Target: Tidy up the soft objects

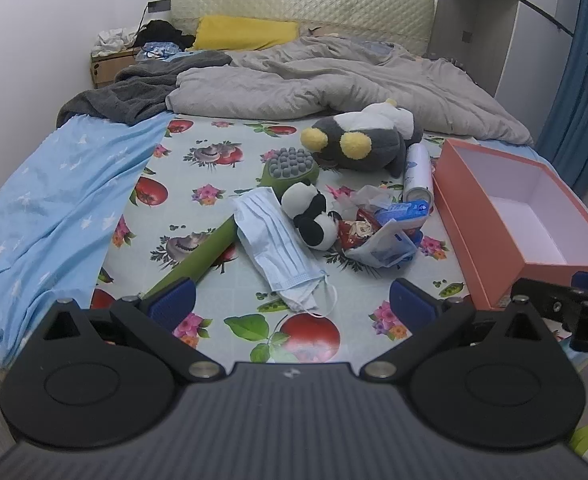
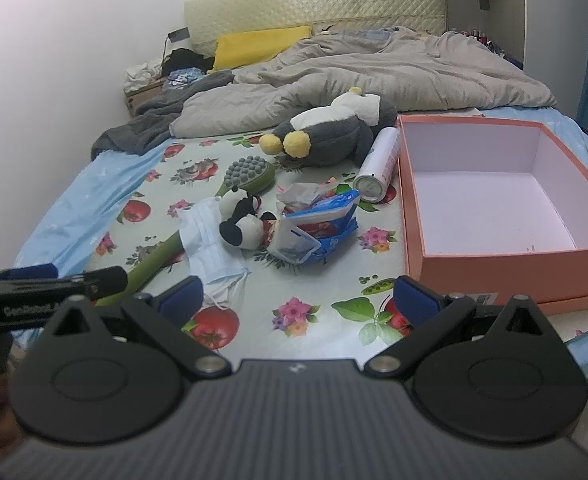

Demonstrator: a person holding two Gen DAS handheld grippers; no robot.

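A small panda plush [image 1: 312, 216] [image 2: 243, 220] lies mid-bed on the fruit-print sheet [image 1: 222, 184]. Behind it rests a large grey penguin plush [image 1: 362, 138] [image 2: 330, 136] with yellow feet. A blue face mask [image 1: 280, 248] [image 2: 210, 240] lies over a green massage hammer [image 1: 290, 166] [image 2: 250, 178]. Tissue packs and wrappers [image 1: 390, 232] [image 2: 318, 228] sit right of the panda. An open orange box [image 1: 506, 216] [image 2: 490, 264] stands empty at the right. My left gripper [image 1: 292, 300] hovers open near the mask's lower end. My right gripper [image 2: 298, 296] is open too, empty, left of the box.
A white spray can [image 1: 417, 172] [image 2: 378, 164] lies between the penguin and the box. A grey duvet [image 1: 334, 76] and dark blanket [image 1: 142, 88] cover the far half of the bed; a light blue sheet [image 1: 46, 216] drapes the left side. Blue curtain [image 1: 574, 100] at right.
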